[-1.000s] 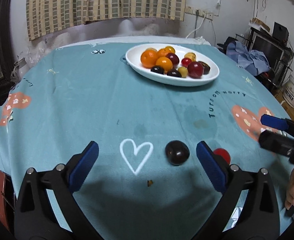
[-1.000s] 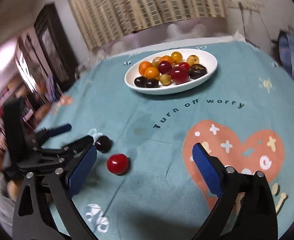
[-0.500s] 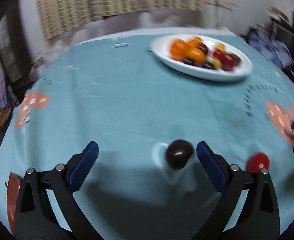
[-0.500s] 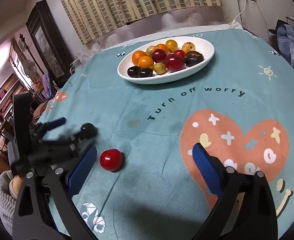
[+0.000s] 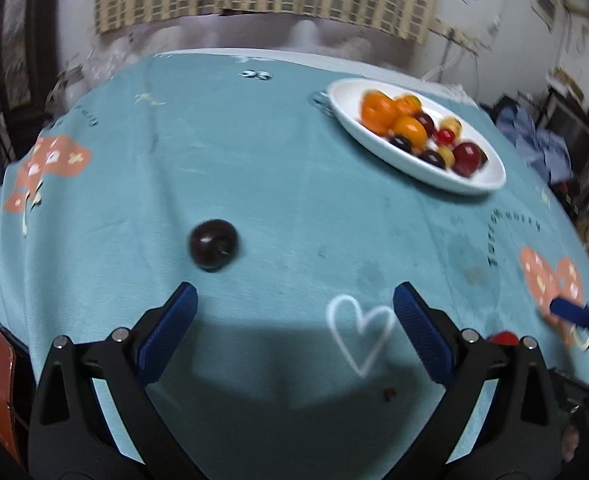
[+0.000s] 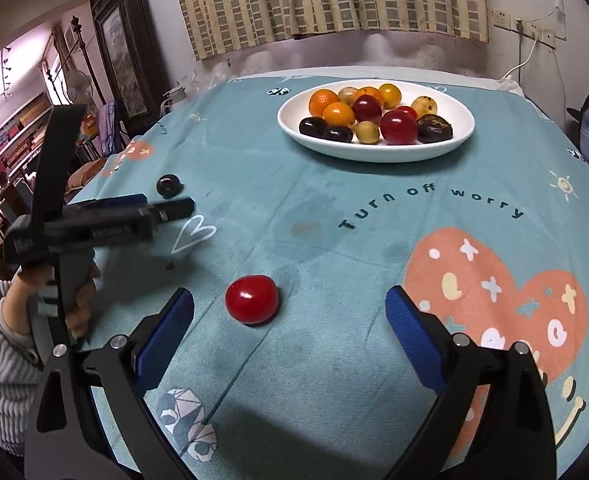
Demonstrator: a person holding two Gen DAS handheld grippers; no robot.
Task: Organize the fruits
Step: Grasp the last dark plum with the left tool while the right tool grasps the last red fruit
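Hovering with both grippers — left gripper (image 5: 294, 312), right gripper (image 6: 290, 316) — spread and empty; most fruit fills the plate (image 6: 460, 136), dark plum (image 5: 213, 244) and red fruit (image 6: 251, 299) lie well short of the plate.

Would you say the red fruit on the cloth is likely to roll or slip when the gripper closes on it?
Probably. The red fruit looks round and glossy, so it may roll on the flat cloth if nudged off-centre. Its shiny skin could slip between pads.
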